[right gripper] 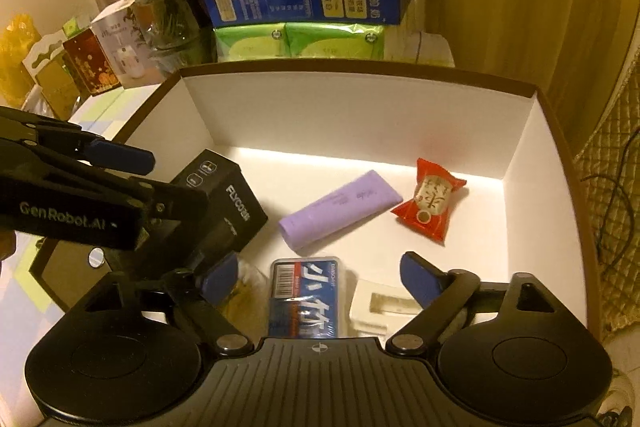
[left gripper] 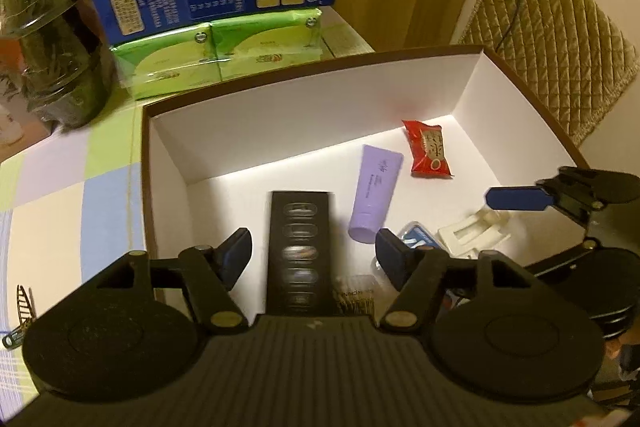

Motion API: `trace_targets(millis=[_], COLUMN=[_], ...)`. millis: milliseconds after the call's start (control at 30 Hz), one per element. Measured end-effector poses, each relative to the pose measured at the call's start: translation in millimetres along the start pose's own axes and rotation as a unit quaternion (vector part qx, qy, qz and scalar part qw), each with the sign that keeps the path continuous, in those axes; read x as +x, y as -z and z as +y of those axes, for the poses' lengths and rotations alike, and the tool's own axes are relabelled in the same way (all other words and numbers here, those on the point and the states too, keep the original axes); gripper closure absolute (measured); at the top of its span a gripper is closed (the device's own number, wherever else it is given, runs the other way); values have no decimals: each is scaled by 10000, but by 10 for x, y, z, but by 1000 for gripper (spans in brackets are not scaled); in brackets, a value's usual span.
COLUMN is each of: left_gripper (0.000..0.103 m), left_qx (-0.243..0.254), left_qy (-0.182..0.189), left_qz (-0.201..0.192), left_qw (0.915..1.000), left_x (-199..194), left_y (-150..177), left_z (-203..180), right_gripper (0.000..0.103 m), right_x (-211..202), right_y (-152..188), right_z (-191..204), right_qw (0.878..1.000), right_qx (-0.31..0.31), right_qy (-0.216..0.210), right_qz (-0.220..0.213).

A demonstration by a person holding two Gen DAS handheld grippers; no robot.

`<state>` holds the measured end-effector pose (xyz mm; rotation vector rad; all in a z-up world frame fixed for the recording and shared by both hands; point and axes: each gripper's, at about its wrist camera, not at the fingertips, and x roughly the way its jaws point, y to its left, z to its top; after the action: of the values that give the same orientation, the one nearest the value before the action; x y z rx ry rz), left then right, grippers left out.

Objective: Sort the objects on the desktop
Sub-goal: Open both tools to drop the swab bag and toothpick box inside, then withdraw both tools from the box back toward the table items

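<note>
The matt white cardboard box (right gripper: 360,115) holds a glossy red wrapper (right gripper: 428,205), a smooth lilac plastic tube (right gripper: 340,211) and a matt black carton (right gripper: 228,203).

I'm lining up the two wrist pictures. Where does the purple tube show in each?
Left wrist view: the purple tube stands near centre, just right of the black box.
Right wrist view: the purple tube lies at centre, slanted, right of the black box.
Shared landmark: the red snack packet, right of the tube.

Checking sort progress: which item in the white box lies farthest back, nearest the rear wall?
The red snack packet; it sits beyond the purple tube, the black box and the rest.
</note>
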<state>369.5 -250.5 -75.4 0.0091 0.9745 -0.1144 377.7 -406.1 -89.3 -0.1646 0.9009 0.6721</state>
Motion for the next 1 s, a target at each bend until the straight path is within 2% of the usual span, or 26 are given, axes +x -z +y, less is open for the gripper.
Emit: trace_targets(millis=[233, 333, 633, 1000], left_gripper=[28, 19, 17, 17], left_qx=[-75, -85, -176, -283], left_qy=[-6, -51, -90, -220], left_qz=[-118, -157, -294, -520], left_qw=[9999, 9998, 9994, 9980], left_x=[-144, -212, -451, -796], left_y=[52, 82, 218, 399], left_z=[22, 16, -4, -3], right_gripper=[2, 2, 2, 2], right_x=[-145, -217, -432, -654], right_y=[88, 117, 174, 206], right_z=[-42, -52, -42, 43], right_qw=[9999, 9997, 9986, 9982], right_qx=[89, 172, 399, 404], right_qy=[88, 124, 271, 204], right_qz=[-63, -100, -201, -394])
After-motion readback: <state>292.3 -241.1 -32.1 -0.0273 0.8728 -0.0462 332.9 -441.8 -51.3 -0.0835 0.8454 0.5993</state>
